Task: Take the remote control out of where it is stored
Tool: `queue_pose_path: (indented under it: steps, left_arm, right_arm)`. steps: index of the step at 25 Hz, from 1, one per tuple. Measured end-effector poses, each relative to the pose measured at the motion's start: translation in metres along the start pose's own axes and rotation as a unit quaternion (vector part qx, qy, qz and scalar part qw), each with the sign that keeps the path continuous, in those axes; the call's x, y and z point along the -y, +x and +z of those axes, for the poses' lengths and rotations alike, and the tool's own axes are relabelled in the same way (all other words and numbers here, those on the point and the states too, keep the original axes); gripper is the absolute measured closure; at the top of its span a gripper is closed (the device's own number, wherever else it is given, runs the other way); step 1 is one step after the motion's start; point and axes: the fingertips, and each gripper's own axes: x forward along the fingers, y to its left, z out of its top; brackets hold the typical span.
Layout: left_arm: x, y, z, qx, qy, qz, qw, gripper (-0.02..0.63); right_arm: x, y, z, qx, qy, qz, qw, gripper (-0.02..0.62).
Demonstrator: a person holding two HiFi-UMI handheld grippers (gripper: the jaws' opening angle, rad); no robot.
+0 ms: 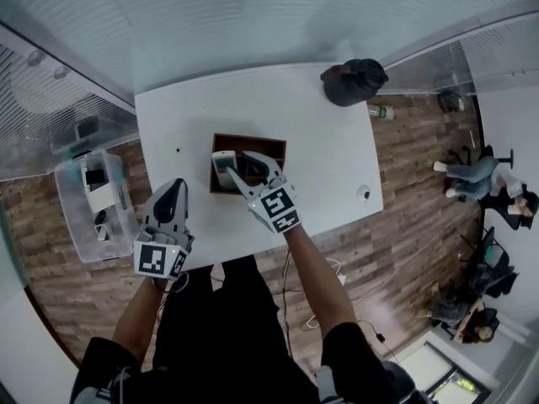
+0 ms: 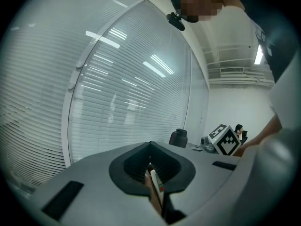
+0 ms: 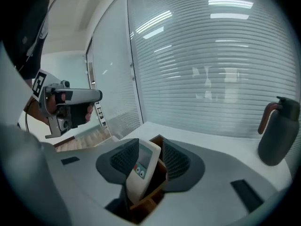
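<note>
A white remote control (image 1: pixel 223 166) (image 3: pixel 143 168) stands upright in a brown wooden box (image 1: pixel 268 146) (image 3: pixel 150 197) at the middle of the white table (image 1: pixel 328 158). My right gripper (image 1: pixel 246 167) (image 3: pixel 149 158) reaches over the box with its jaws on either side of the remote. The remote leans toward the left pad, a gap shows at the other pad, and the jaws stand open. My left gripper (image 1: pixel 173 190) (image 2: pixel 151 166) hovers by the table's front edge, left of the box, with its jaws shut and empty.
A dark bag or flask (image 1: pixel 354 81) (image 3: pixel 277 133) stands at the table's far right corner, and a small round object (image 1: pixel 363 194) lies near its right edge. On the floor to the left is a clear plastic bin (image 1: pixel 93 204). Glass walls with blinds rise behind the table.
</note>
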Motion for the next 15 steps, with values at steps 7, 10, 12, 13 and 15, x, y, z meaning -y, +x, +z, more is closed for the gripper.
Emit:
queue_pose_path:
  steps: [7, 10, 12, 13, 15]
  left_arm:
    - [-0.011, 0.005, -0.004, -0.002, -0.017, -0.008, 0.9998, 0.603]
    - [-0.013, 0.006, -0.004, -0.005, -0.016, -0.007, 0.9998, 0.603]
    - [-0.015, 0.006, -0.004, -0.006, -0.018, -0.004, 0.9998, 0.603]
    - [-0.017, 0.006, -0.005, -0.006, -0.019, -0.002, 0.9998, 0.603]
    - [-0.019, 0.005, -0.006, -0.007, -0.02, 0.0, 0.9998, 0.603]
  right_arm:
    - [-0.003, 0.031, -0.01, -0.077, -0.036, 0.064, 0.994, 0.434]
    - [-0.004, 0.038, -0.012, -0.1, -0.051, 0.087, 0.99, 0.433]
    - [-0.006, 0.041, -0.013, -0.118, -0.062, 0.1, 0.986, 0.433]
    - [-0.006, 0.042, -0.015, -0.129, -0.067, 0.107, 0.984, 0.434]
    - [-0.008, 0.043, -0.018, -0.153, -0.078, 0.121, 0.978, 0.434]
